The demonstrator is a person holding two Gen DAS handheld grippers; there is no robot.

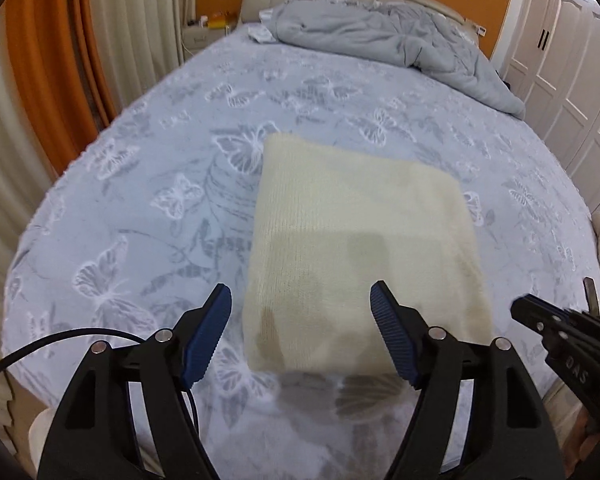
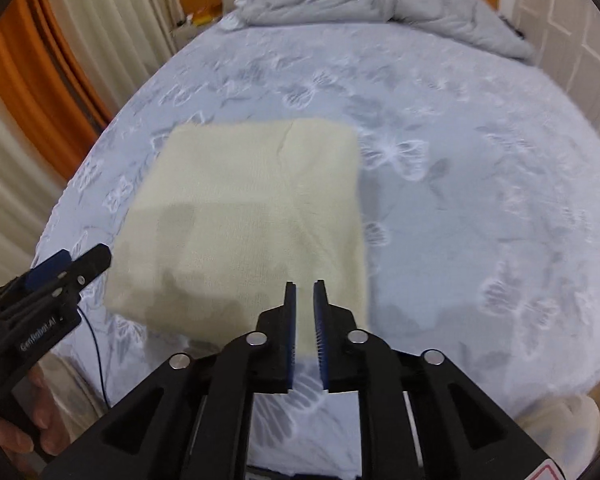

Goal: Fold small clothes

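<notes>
We find the cream knitted garment (image 1: 360,248) folded into a neat rectangle, lying flat on the bed (image 1: 140,184). Our left gripper (image 1: 300,312) stands spread above its near edge, holding nothing. Our right gripper (image 2: 305,292) shows a narrow gap, nothing between its pads.

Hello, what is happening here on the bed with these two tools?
A person holds a gripper in each hand over a cream knitted garment that lies folded into a neat rectangle on the blue butterfly bedspread. The left gripper is wide open and holds nothing. The right gripper has its jaws only a narrow gap apart, with nothing pinched between them. A grey duvet lies bunched at the headboard.
</notes>
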